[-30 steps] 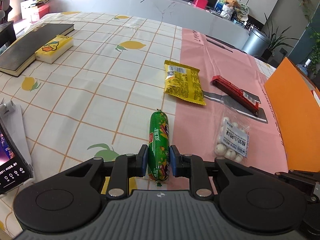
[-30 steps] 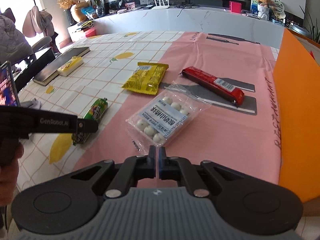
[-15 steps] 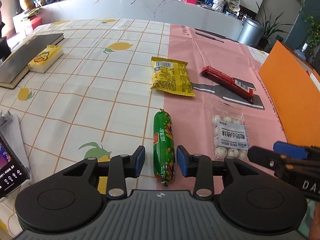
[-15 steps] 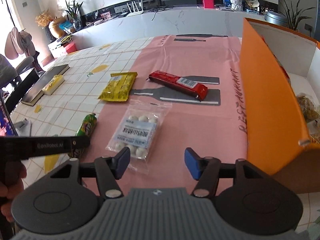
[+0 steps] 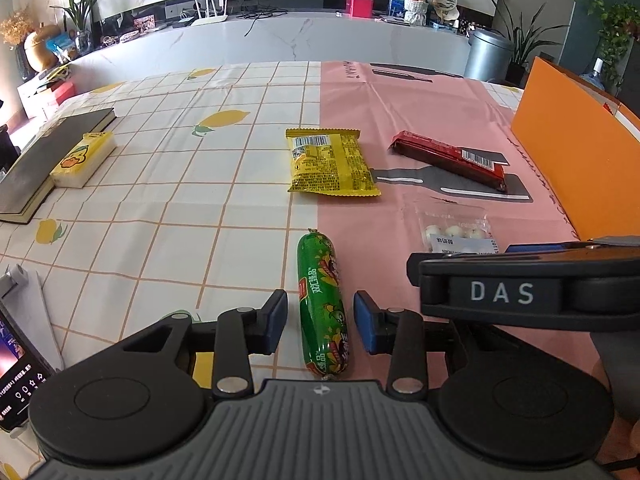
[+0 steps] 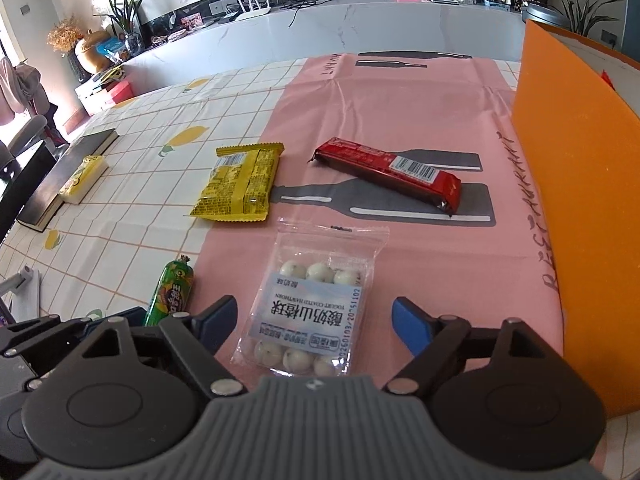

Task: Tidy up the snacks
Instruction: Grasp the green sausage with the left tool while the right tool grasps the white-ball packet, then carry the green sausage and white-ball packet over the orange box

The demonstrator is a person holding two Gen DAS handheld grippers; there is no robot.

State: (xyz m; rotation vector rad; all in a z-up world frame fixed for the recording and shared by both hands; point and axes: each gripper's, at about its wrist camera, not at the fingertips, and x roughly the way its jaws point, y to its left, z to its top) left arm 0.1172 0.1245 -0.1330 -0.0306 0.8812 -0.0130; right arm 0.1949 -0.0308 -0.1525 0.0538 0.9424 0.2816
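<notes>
**A:** Where are the snacks, and how would they handle?

**B:** On the desk (image 5: 224, 216). The green sausage stick (image 5: 323, 304) looks light, firm and slick; grip mid-length. The clear bag of white balls (image 6: 316, 312) is crinkly and loose; pinch across its middle.

**A:** And the grippers?

**B:** The left gripper (image 5: 320, 322) is closing around the sausage, pads just clear of it. The right gripper (image 6: 316, 326) is opening wide, straddling the bag, touching nothing.

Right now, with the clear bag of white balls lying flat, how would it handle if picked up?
The clear bag of white balls looks like thin film, so probably floppy and crinkly. The loose balls would likely shift and sag toward the low end. Glossy plastic may slip between pads; it seems light.
</notes>
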